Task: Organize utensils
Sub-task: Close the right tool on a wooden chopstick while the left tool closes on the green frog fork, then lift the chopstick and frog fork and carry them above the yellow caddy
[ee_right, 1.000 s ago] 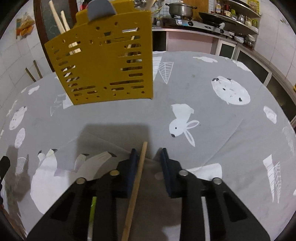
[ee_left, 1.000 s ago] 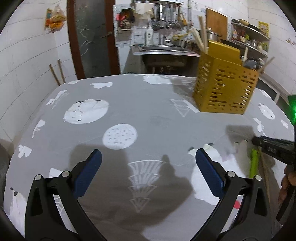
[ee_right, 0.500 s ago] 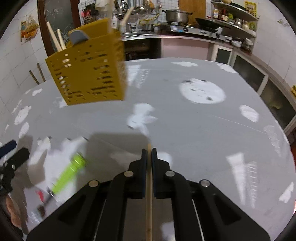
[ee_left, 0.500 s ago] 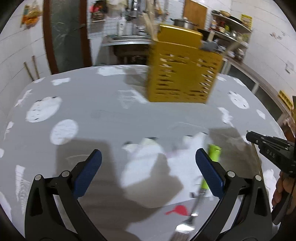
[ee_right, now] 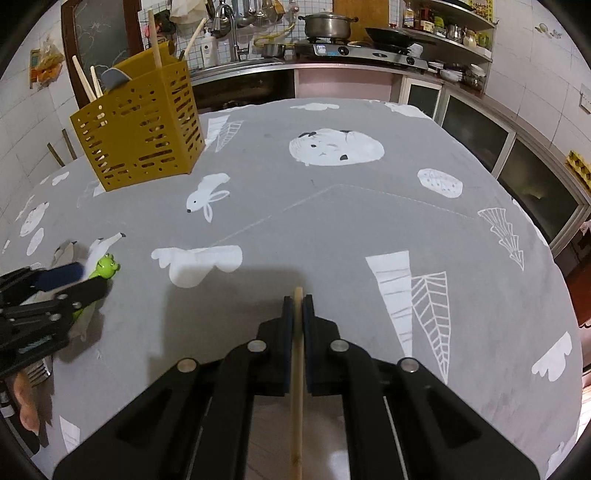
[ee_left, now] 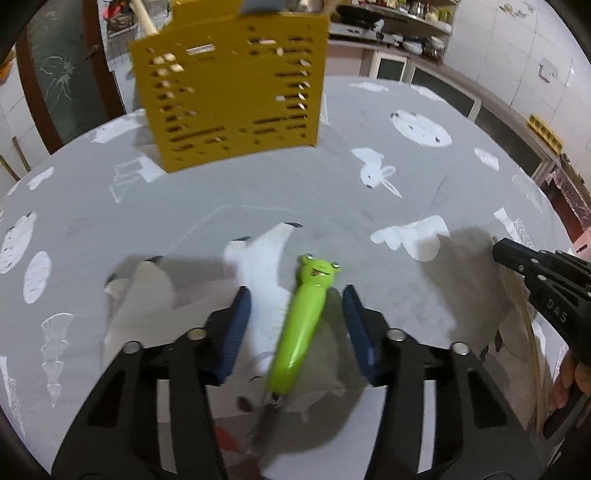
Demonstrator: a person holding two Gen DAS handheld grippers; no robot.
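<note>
While the right gripper (ee_right: pixel 298 306) clamps a chopstick (ee_right: pixel 296 387), the left view shows a frog-handled utensil (ee_left: pixel 301 328).

The left tool (ee_left: pixel 295 314) hangs over the bench (ee_left: pixel 424 177), its blue pads either side of a green frog-headed utensil handle (ee_left: pixel 301 332), jaws just closing but not yet touching it. A yellow slotted utensil holder (ee_left: pixel 229 96) stands beyond; the right tool (ee_left: pixel 546 288) enters at the right edge

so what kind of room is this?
Looks like a home kitchen: pot on a gas stove, sink tap with hanging ladles, jar-filled shelves, behind a cloth-covered table.
</note>
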